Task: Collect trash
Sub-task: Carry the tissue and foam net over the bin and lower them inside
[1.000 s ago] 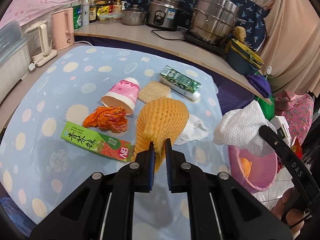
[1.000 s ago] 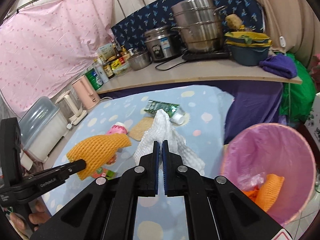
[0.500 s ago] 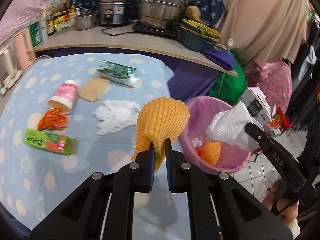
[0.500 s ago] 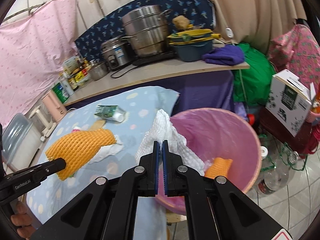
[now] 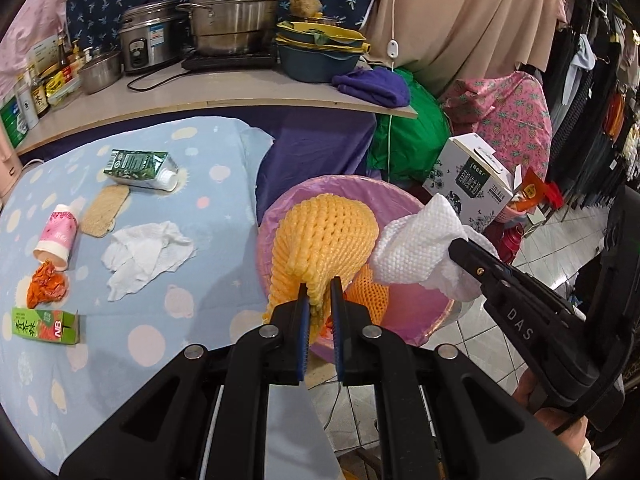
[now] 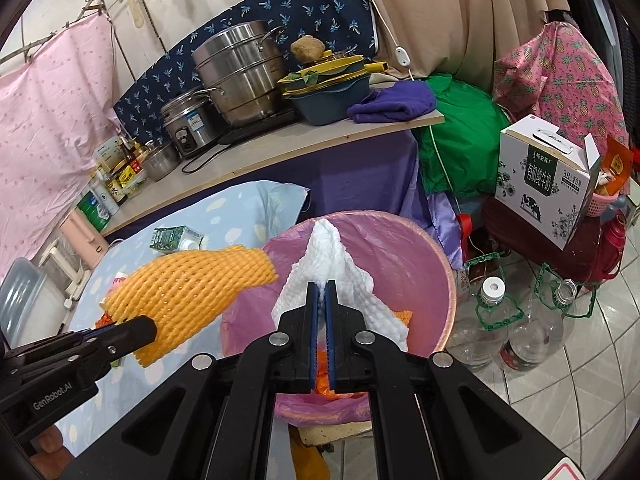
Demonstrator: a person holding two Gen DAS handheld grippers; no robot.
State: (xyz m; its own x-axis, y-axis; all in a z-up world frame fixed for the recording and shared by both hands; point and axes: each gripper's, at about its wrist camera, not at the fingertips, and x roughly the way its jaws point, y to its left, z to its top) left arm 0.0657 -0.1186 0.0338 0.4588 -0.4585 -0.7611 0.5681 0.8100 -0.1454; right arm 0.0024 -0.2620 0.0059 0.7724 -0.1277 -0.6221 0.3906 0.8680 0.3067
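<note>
My left gripper (image 5: 319,290) is shut on a yellow foam fruit net (image 5: 322,238) and holds it over the pink-lined trash bin (image 5: 408,312). My right gripper (image 6: 322,288) is shut on a white foam net (image 6: 332,268) above the same bin (image 6: 416,248); it also shows in the left wrist view (image 5: 416,248). Another orange net (image 5: 366,294) lies inside the bin. On the blue spotted table lie a white tissue (image 5: 144,254), a pink cup (image 5: 58,236), an orange wrapper (image 5: 46,290), a green juice box (image 5: 44,326), a green carton (image 5: 140,168) and a tan pad (image 5: 106,210).
A counter (image 5: 240,92) behind the table carries pots, a rice cooker and bottles. A milk box (image 6: 548,180) sits on a stool right of the bin. Two plastic bottles (image 6: 500,320) stand on the tiled floor beside the bin.
Both grippers swung right from the table with their foam nets and now hang over the bin. Both stay shut on what they hold.
</note>
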